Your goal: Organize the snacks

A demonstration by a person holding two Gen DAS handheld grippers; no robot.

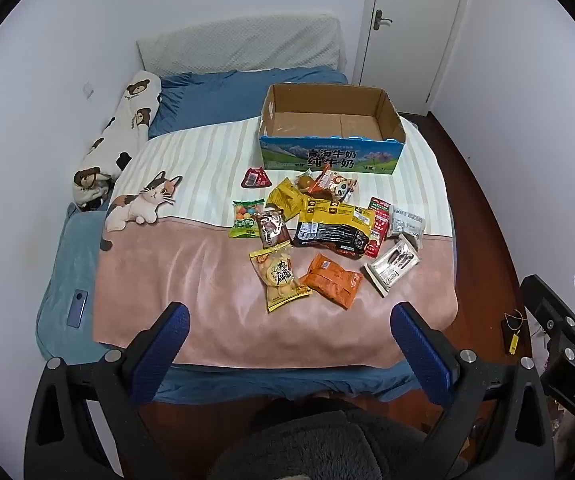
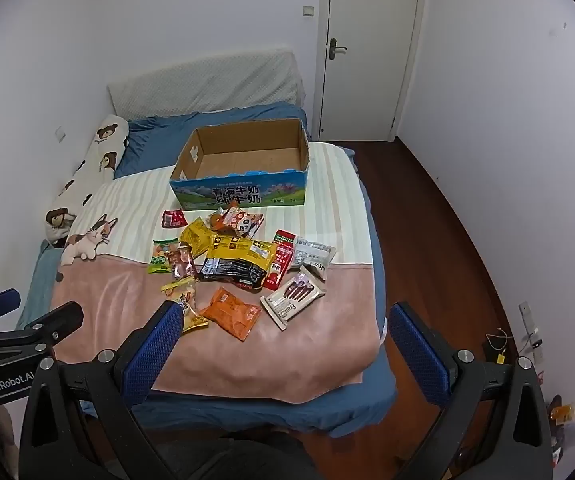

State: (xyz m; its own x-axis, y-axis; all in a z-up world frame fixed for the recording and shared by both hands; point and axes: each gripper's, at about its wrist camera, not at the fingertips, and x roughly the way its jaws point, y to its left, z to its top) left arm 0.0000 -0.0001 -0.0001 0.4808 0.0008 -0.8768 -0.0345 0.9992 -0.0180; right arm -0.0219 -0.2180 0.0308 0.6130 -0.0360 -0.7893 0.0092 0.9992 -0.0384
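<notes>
Left gripper [image 1: 289, 344] hangs spread wide over the near edge of the bed [image 1: 223, 96], nothing between its jaws. Snack packets [image 1: 319, 232] lie heaped on the blanket [image 1: 191, 280], just near of the open cardboard box [image 1: 329, 148].

Right gripper [image 2: 283, 344] is likewise spread and holds nothing; the orange packet [image 2: 231, 314] lies nearest, the box [image 2: 243, 194] farther back.

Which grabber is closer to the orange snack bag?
Right. The right gripper hangs just short of the orange snack bag; the left gripper is farther back, both open.
</notes>
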